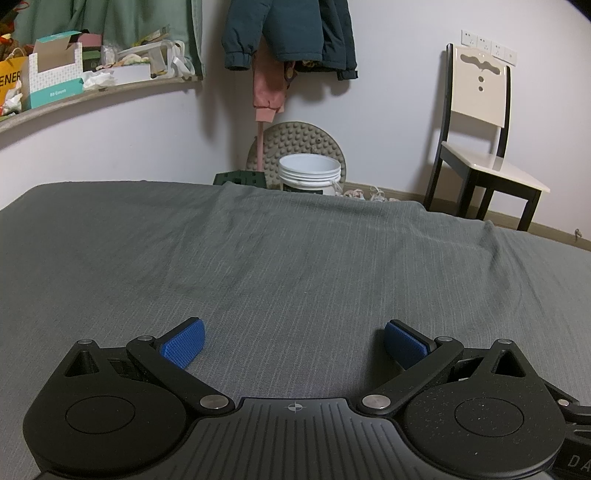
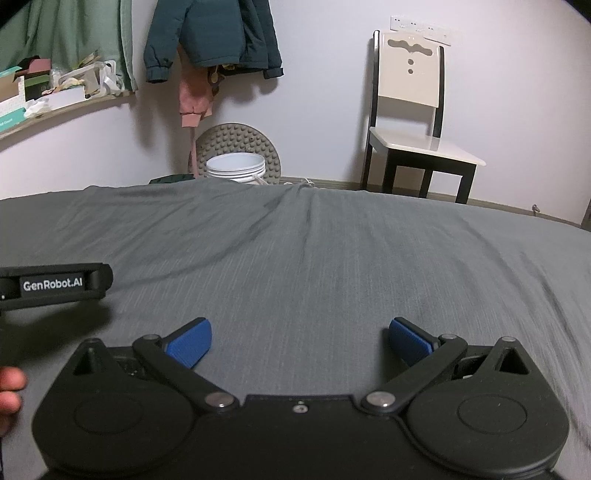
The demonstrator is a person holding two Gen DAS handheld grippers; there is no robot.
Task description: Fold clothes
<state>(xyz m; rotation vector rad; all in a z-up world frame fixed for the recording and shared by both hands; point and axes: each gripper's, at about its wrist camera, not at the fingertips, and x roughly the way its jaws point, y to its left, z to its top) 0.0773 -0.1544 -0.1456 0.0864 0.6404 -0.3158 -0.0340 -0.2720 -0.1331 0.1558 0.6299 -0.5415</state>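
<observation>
**A:** Left wrist view has your left gripper [image 1: 293, 341] low over the grey bedsheet [image 1: 295, 258], blue pads [image 1: 183, 347] spread wide with nothing between them. You hold it flat and level, likely so it is ready to dip to fabric.

**B:** And the other one?

**A:** Your right gripper [image 2: 299, 341] sits the same way, fingers well apart and empty. In its view the body of your left gripper pokes in from the left edge, so you carry the two side by side, near each other, both facing the far wall.

**B:** Where are the clothes you're supposed to fold?

**A:** No garment lies on the bed in either view; the sheet is bare apart from a few creases. The only clothing showing is the dark teal jacket [image 1: 291, 33] and a pink garment [image 1: 267, 92] hanging on the wall, well beyond the bed's far edge. Which piece you mean to fold I cannot tell.

**B:** So nothing has started?

**A:** My judgement is yes: you've cleared a flat surface and opened both tools, but you still need to bring a garment onto the sheet.
</observation>
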